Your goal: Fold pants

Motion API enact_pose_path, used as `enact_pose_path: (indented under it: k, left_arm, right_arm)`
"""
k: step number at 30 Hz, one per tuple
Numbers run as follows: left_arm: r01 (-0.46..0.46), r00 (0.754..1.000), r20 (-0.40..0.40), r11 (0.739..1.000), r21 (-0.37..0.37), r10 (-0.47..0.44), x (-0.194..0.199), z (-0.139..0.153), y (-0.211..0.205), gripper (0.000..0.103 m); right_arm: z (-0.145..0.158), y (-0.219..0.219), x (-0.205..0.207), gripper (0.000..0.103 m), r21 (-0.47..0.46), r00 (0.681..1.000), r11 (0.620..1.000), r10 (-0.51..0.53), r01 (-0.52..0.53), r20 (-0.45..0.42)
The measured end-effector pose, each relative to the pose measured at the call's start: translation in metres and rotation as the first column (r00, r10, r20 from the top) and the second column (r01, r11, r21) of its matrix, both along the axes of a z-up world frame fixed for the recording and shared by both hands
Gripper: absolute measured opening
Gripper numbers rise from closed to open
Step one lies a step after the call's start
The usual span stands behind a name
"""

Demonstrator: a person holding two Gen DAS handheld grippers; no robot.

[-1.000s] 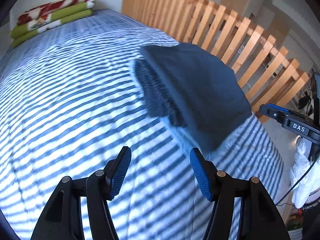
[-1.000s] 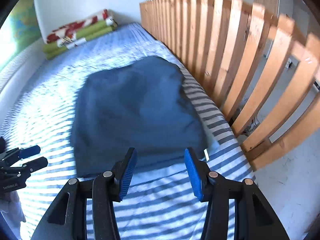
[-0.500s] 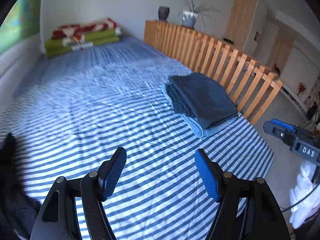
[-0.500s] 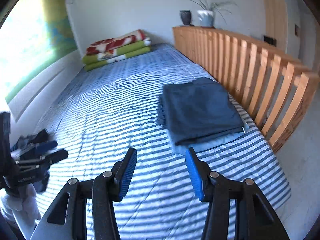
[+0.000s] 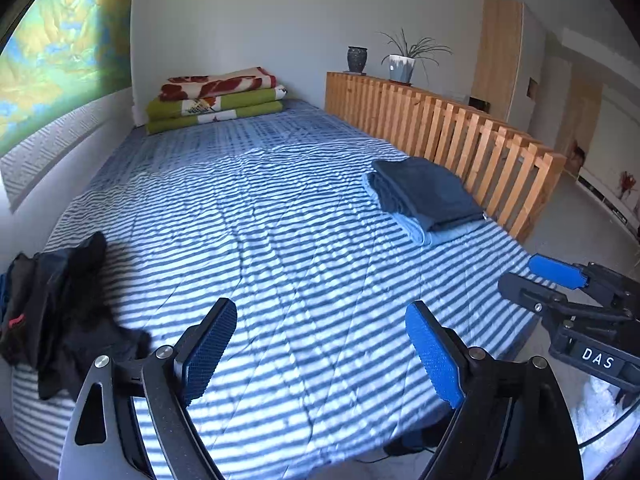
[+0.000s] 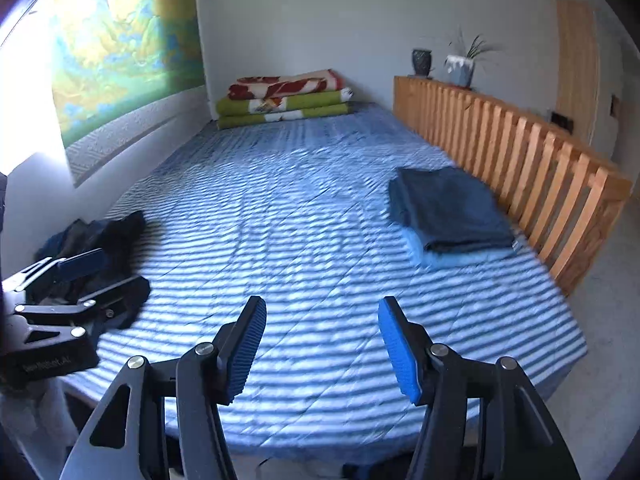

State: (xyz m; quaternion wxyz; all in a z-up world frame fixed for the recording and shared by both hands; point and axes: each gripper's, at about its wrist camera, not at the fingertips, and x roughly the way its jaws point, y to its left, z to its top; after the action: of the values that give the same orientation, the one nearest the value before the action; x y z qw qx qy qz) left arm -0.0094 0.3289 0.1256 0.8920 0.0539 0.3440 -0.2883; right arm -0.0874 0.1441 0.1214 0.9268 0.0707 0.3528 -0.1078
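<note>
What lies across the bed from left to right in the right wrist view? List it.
Left tongs over the crumpled dark clothes → folded blankets by the far wall → folded dark blue pants on a light blue piece → wooden slatted rail.

Bedroom in a home. Bed (image 5: 280, 216) with blue-and-white striped cover; wooden slatted rail (image 5: 460, 136) along one side; stack of folded blankets (image 5: 218, 98) at the far end; two potted items (image 5: 400, 66) atop the rail; landscape wall hanging (image 6: 120, 52); folded clothing (image 5: 428, 196) and a dark heap of garments (image 5: 60, 304) on the bed.
</note>
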Motion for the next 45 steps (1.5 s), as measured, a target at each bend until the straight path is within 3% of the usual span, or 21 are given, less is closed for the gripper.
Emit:
enact_pose_path:
  k: [6, 10, 13, 28, 45]
  left_arm:
    - [-0.038, 0.999, 0.036, 0.999, -0.031, 0.039, -0.033, 0.014, 0.039, 0.094]
    - [-0.054, 0.997, 0.056, 0.996, -0.066, 0.058, -0.050, 0.029, 0.059, 0.096]
    - [-0.059, 0.995, 0.071, 0.997, -0.051, 0.063, -0.061, 0.031, 0.062, 0.099]
    - [-0.138, 0.983, -0.117, 0.990, 0.036, 0.142, -0.026, -0.059, 0.059, 0.100]
    - [-0.103, 0.985, -0.135, 0.994, 0.048, 0.108, -0.007, -0.076, 0.040, 0.100]
  right_arm:
    - [0.017, 0.028, -0.028, 0.055, 0.054, 0.998, 0.997, 0.053, -0.054, 0.022]
    - [0.035, 0.050, -0.044, 0.061, -0.078, 0.997, 0.997, 0.028, -0.023, 0.070]
    - [0.031, 0.063, -0.048, 0.062, -0.115, 0.998, 0.993, 0.021, -0.014, 0.063]
    - [-0.044, 0.059, -0.017, 0.062, -0.100, 0.996, 0.994, -0.045, 0.037, -0.082]
    - [-0.059, 0.048, -0.002, 0.062, -0.100, 0.990, 0.991, -0.100, 0.089, -0.101]
